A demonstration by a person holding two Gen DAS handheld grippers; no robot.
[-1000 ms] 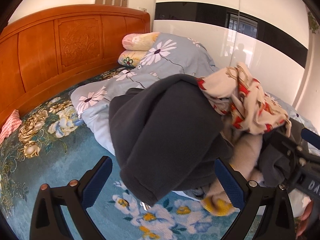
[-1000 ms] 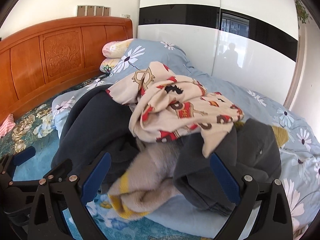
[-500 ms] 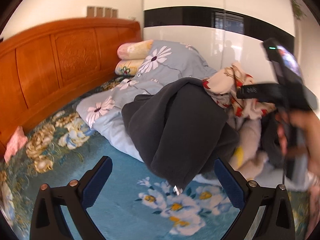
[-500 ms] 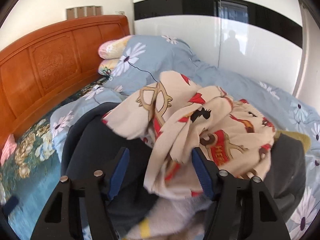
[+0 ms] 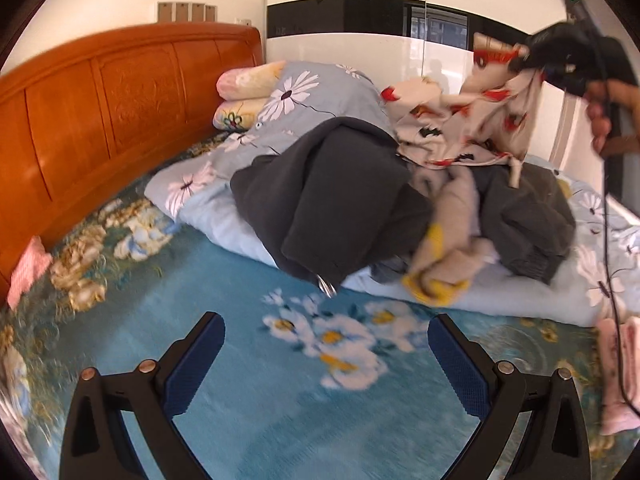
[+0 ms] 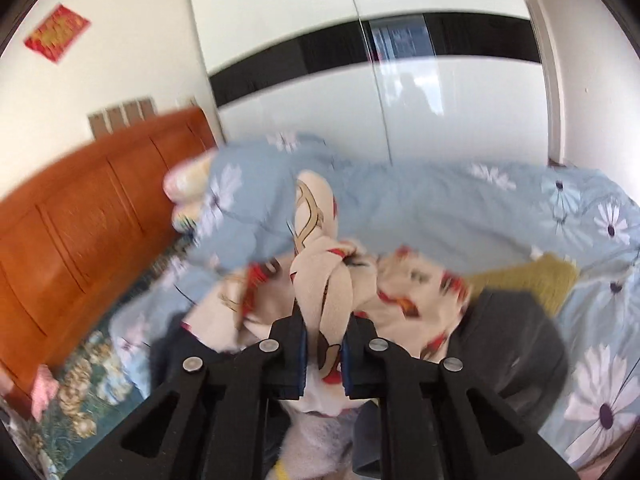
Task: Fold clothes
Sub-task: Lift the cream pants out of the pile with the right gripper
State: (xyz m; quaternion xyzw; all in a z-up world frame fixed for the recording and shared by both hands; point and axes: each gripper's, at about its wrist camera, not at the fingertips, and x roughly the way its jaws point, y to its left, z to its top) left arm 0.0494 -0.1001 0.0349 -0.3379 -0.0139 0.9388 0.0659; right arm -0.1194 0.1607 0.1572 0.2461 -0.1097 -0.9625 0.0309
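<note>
A home bedroom: a carved wooden headboard [image 5: 120, 112] backs a bed with a blue floral sheet [image 5: 248, 364], a daisy-print quilt [image 5: 320, 92], stacked pillows [image 5: 248, 80] and glossy wardrobe doors [image 5: 360, 52] beyond its far edge.

Motion blur is smearing the headboard [image 6: 92, 216] and the printed garment [image 6: 328, 280] in the right wrist view. A dark jacket [image 5: 340, 196] is covering most of the beige sweater [image 5: 452, 232], and the picture's edge is cropping the pink cloth [image 5: 618, 376].
</note>
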